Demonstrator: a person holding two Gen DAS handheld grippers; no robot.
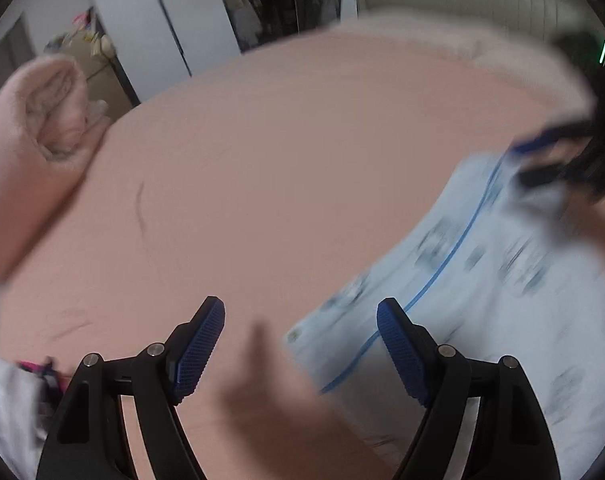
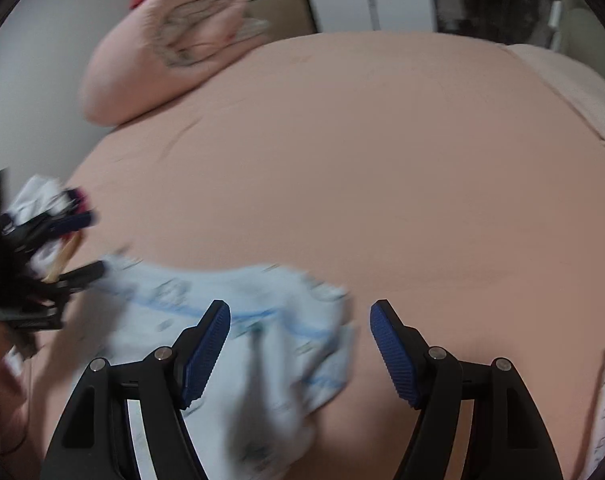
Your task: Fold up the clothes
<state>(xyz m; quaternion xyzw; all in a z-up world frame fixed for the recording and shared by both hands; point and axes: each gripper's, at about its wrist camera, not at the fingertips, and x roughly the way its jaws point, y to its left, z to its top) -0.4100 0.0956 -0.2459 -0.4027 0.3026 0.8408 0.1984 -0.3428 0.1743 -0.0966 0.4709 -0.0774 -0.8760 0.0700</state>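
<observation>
Dim indoor light, heavy motion blur, fisheye-curved dark corners

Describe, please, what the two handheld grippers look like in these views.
Both the left gripper and the right gripper match: matte black angled linkage arms joined by round silver pins, each ending in a blue, finely ribbed pad. No cables, markings or sleeves are clearly visible.

Nothing readable here, honestly. The pale blue printed garment with darker blue piping [image 2: 238, 312] has small dark motifs on it, but motion blur smears them, so I can't tell if they're letters or just pictures.
</observation>
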